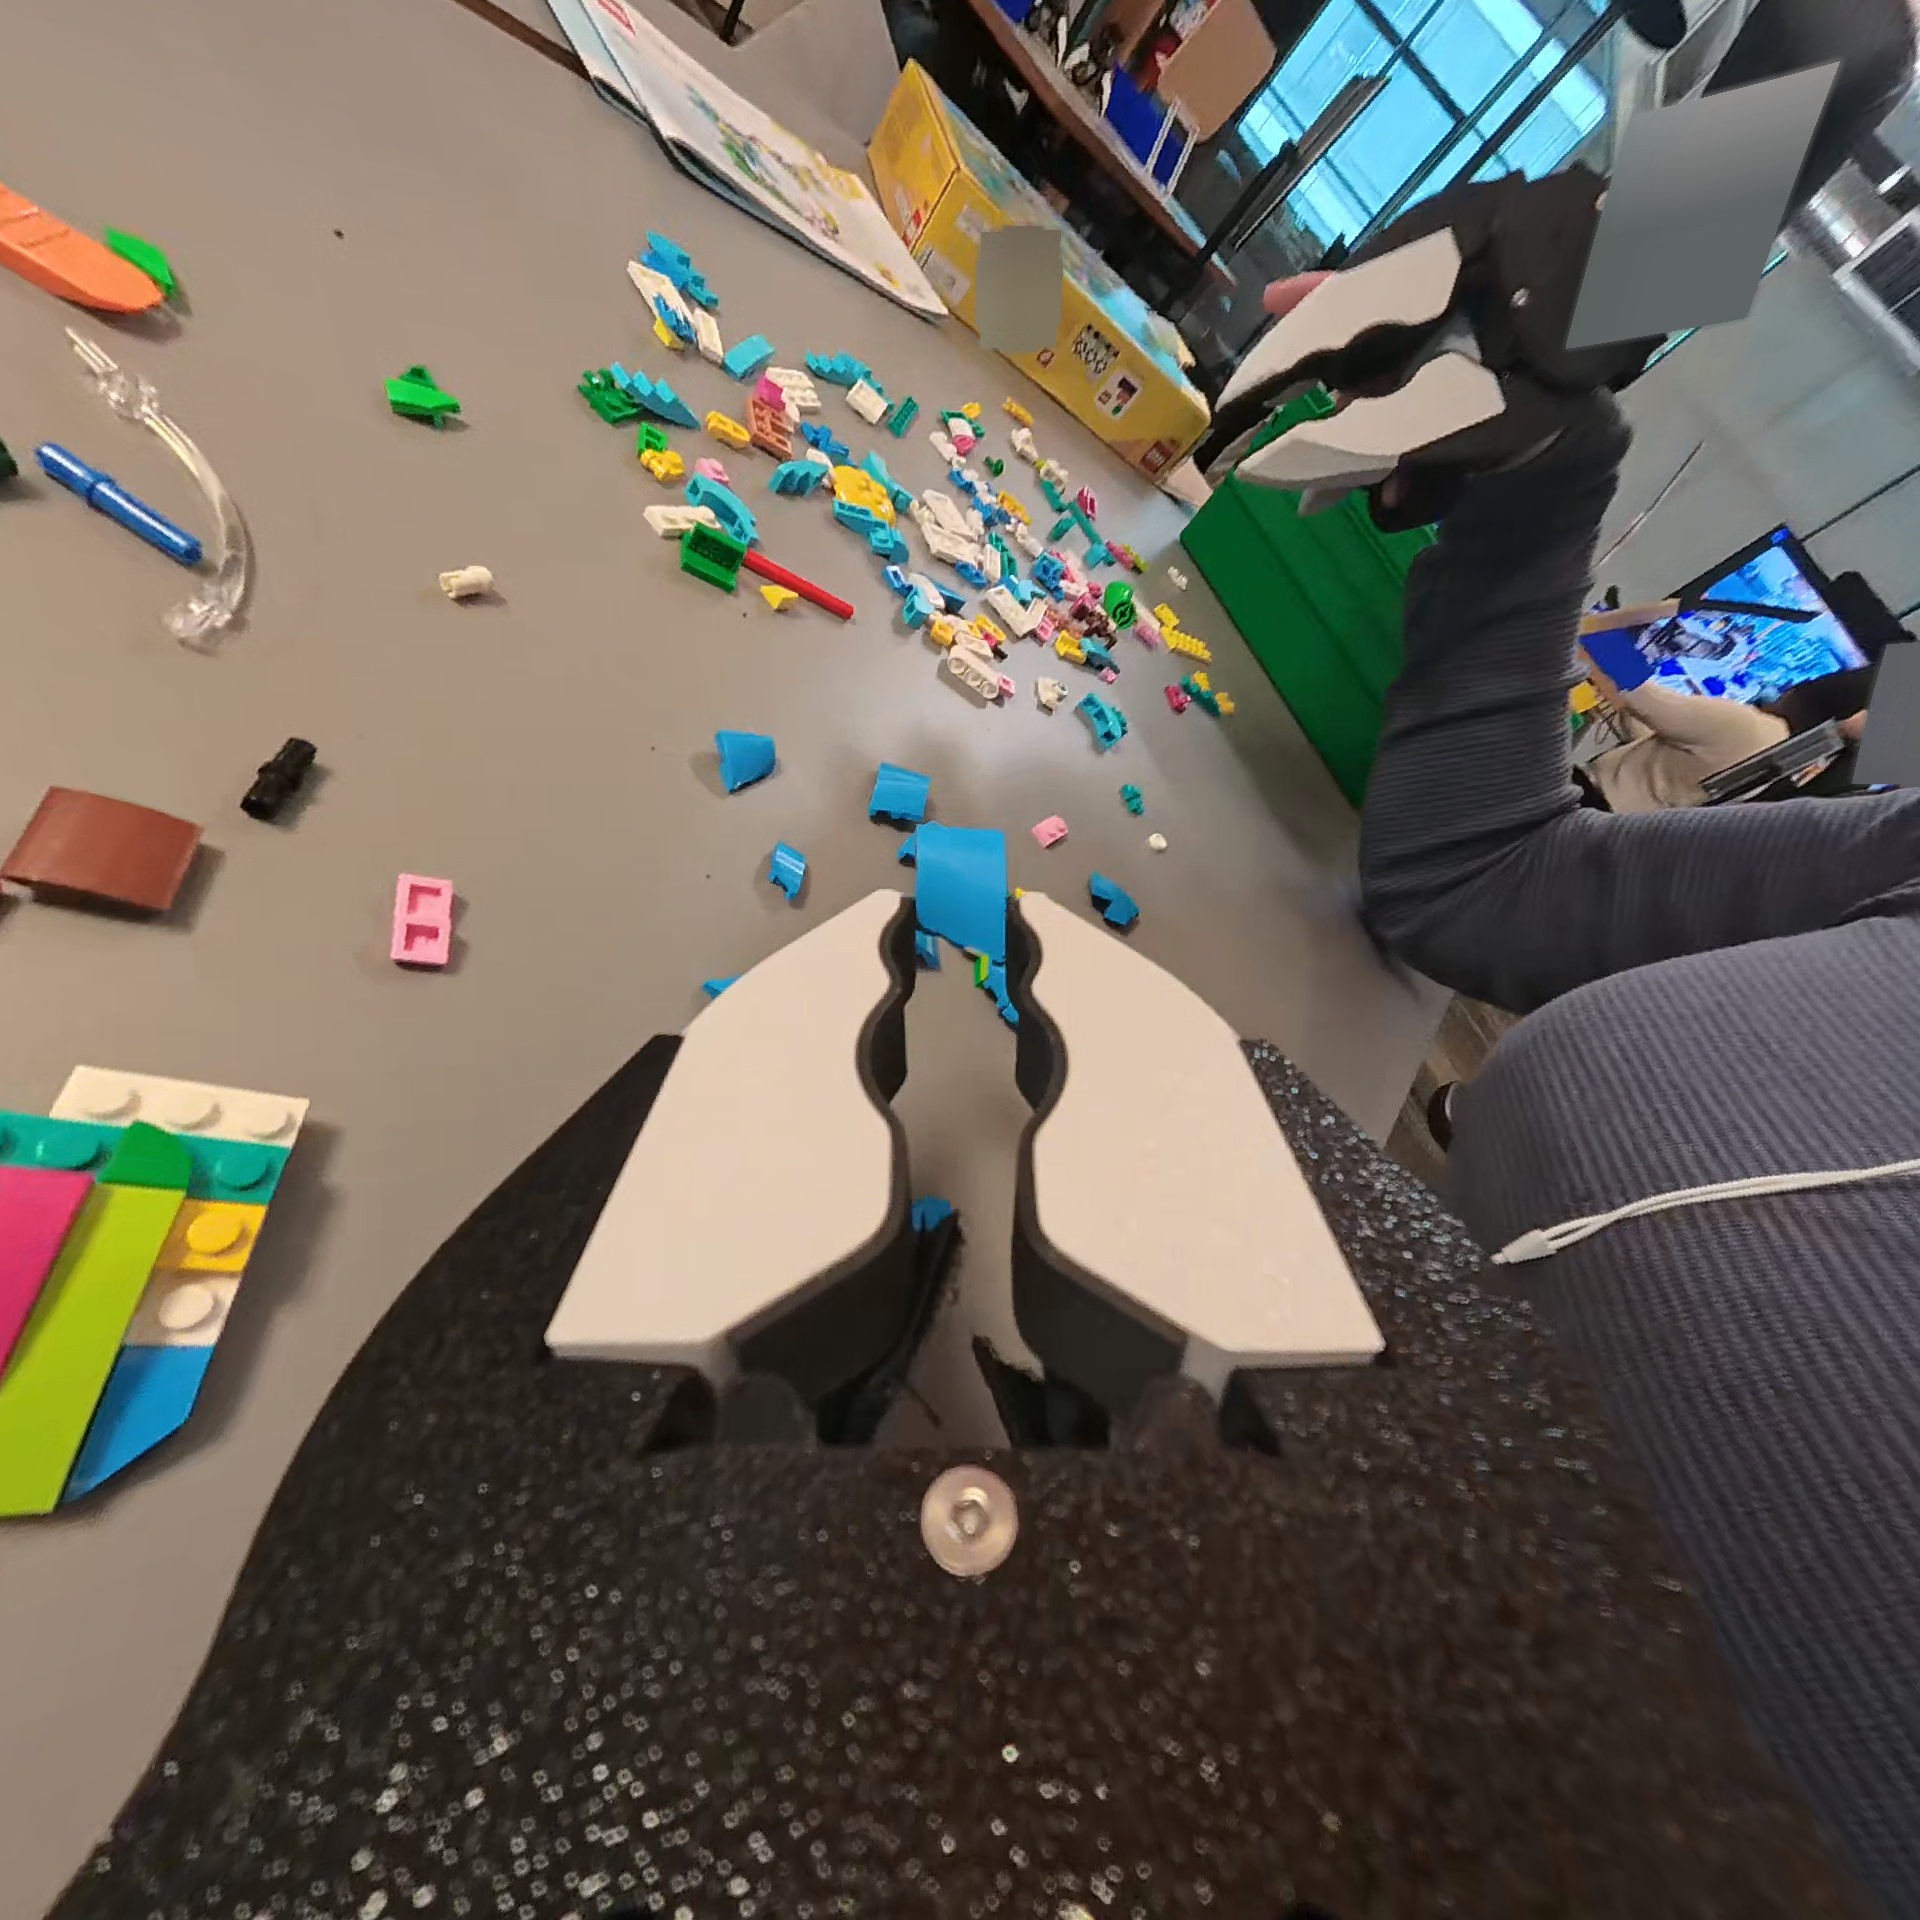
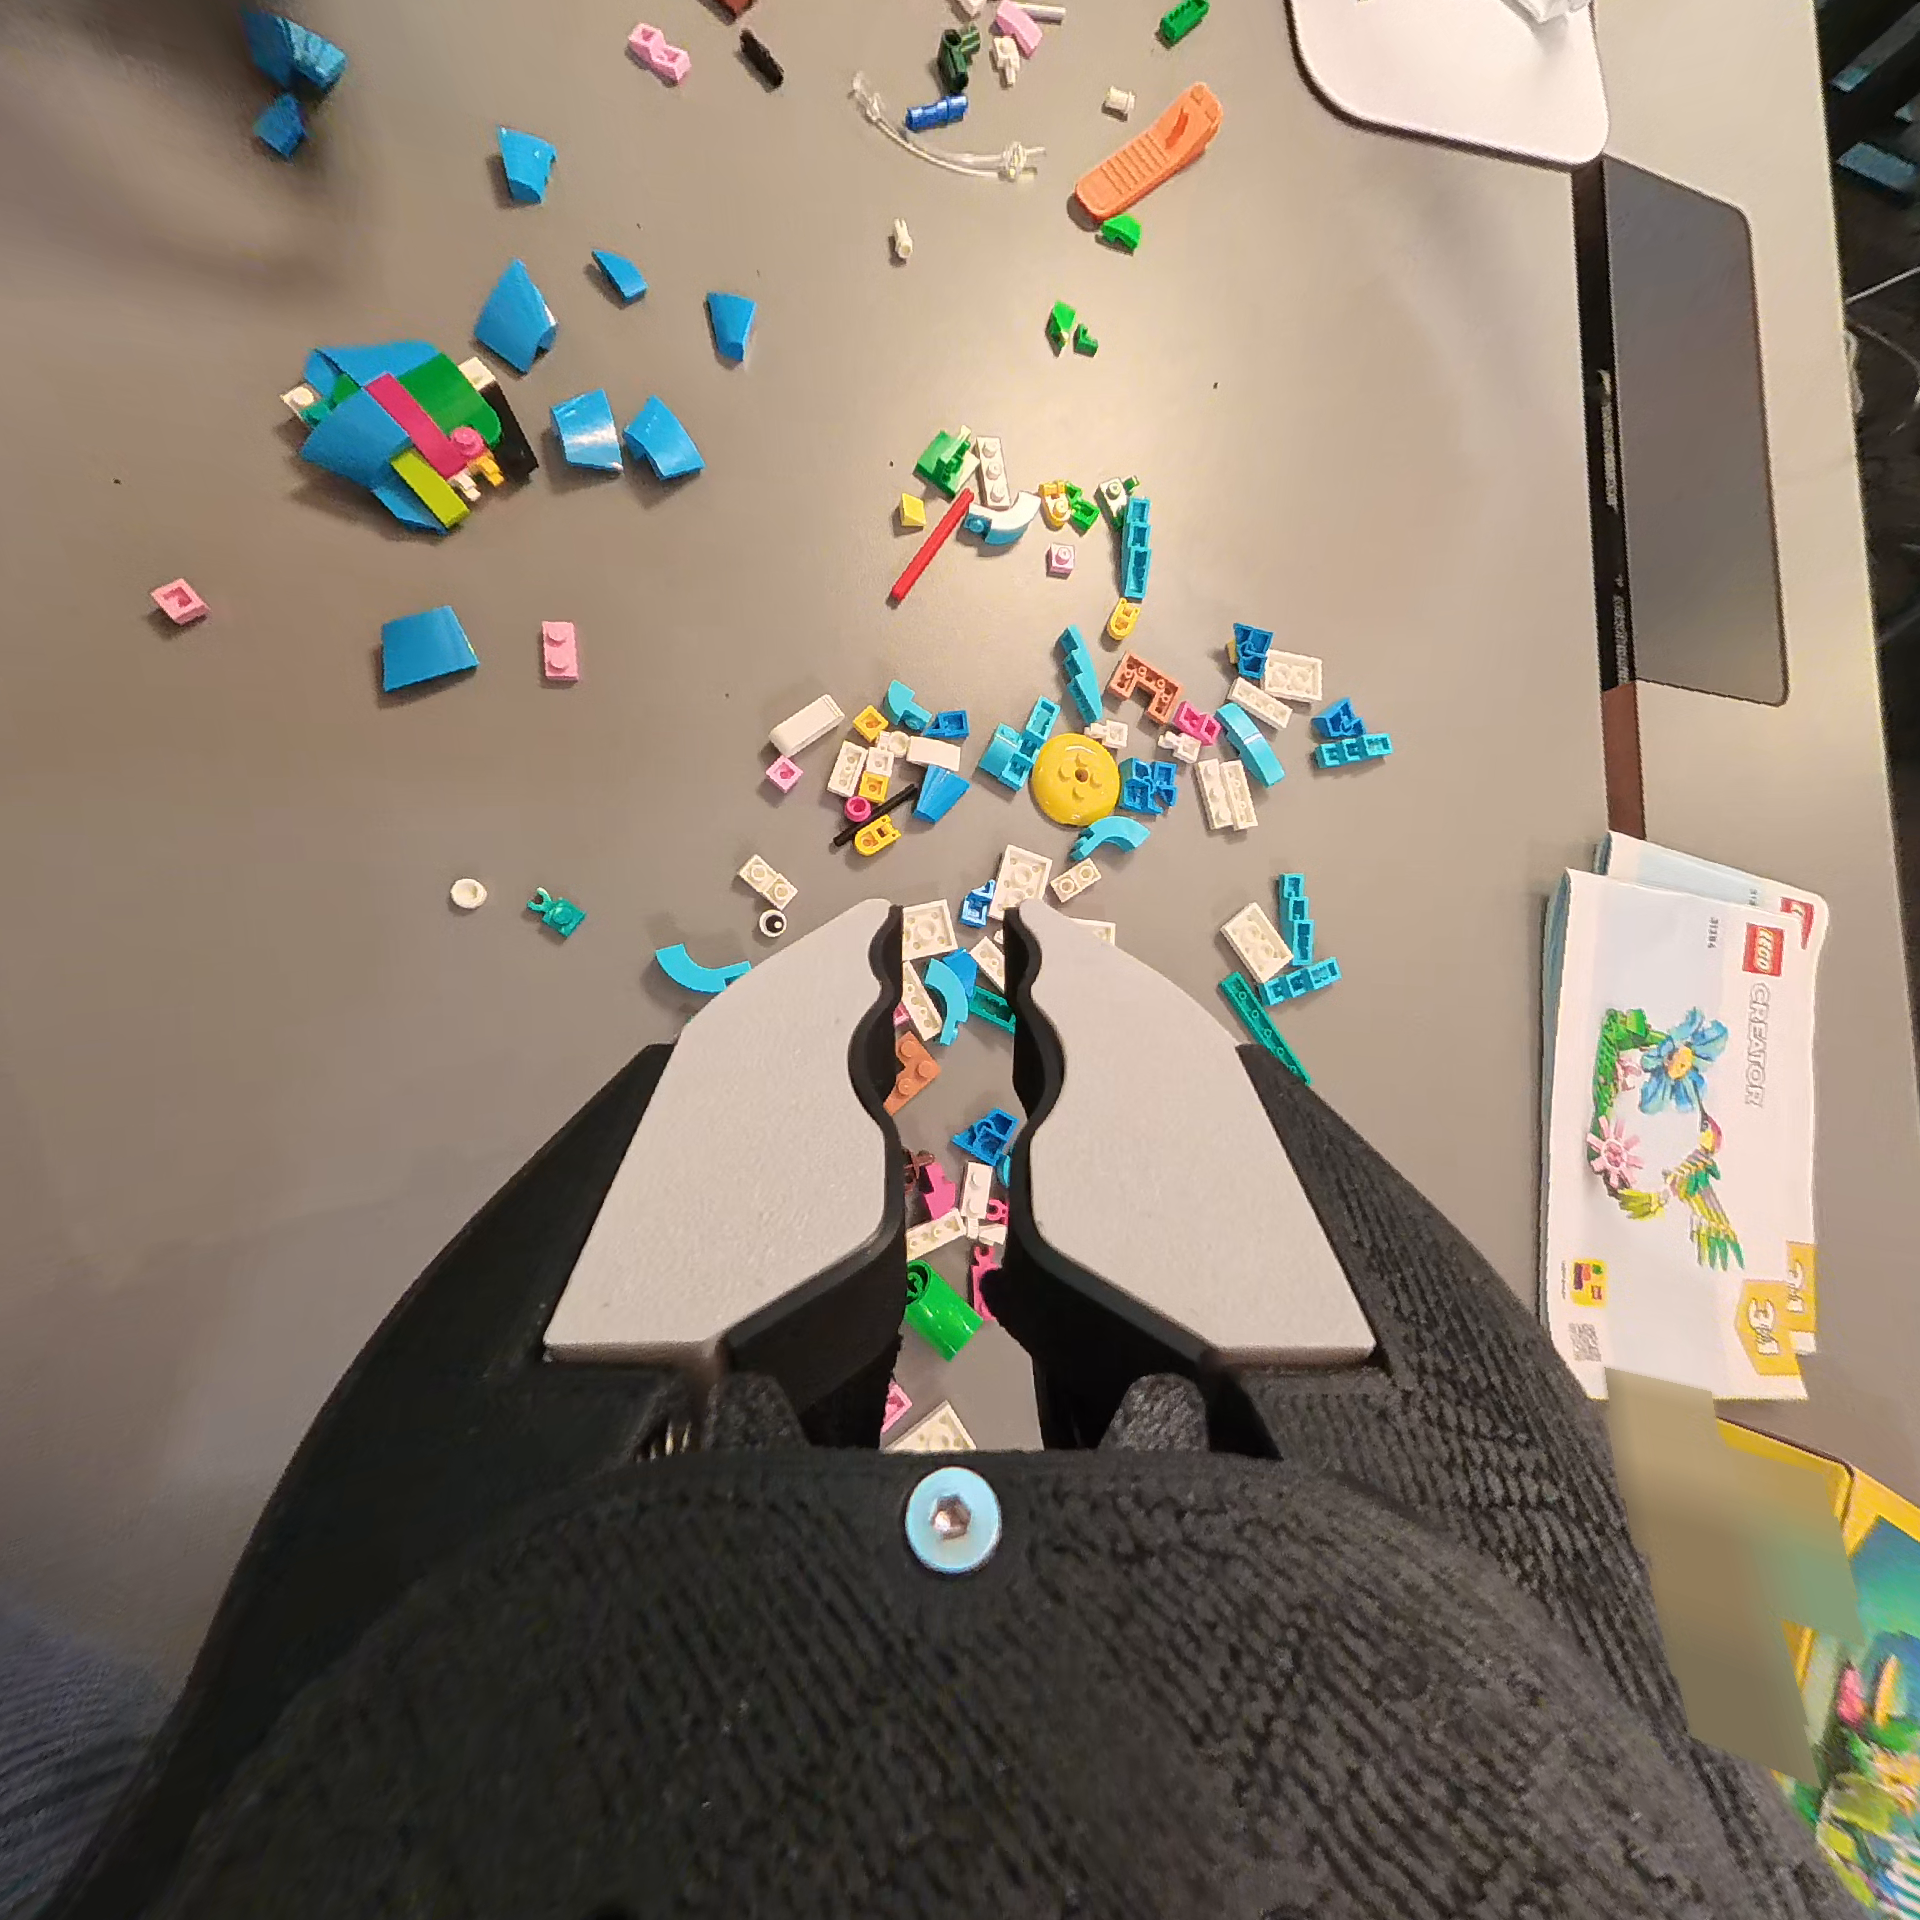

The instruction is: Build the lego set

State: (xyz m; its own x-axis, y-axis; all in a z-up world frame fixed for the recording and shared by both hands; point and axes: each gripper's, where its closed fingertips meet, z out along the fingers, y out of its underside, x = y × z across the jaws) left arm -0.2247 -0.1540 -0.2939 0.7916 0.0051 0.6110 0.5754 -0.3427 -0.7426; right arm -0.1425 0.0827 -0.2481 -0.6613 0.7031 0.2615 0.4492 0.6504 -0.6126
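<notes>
Left wrist view: the left claw (image 1: 961, 914) is clenched on a blue curved piece (image 1: 961, 883), gripped at the fingertips and standing up between them above the grey worktop (image 1: 468, 727). More blue curved pieces lie just beyond, at 11 to 1 o'clock of the claw. The main scatter of small bricks (image 1: 935, 520) sits farther off at 12 o'clock. A partly built assembly (image 1: 114, 1278) of lime, magenta, teal, white and blue plates lies at 9 o'clock, at the frame edge. The right claw (image 1: 1268, 416) shows at 1 o'clock, raised off the worktop.

Right wrist view: the right claw (image 2: 956, 920) hangs over the scatter of small bricks (image 2: 1039, 758), its tips parted by a narrow gap, nothing between them; released. A blue, green and magenta sub-assembly (image 2: 405, 436) lies at 10 o'clock. An orange brick separator (image 2: 1148, 156) lies at 12 o'clock, far side. The instruction booklet (image 2: 1683, 1132) lies at 3 o'clock, at the worktop edge.
</notes>
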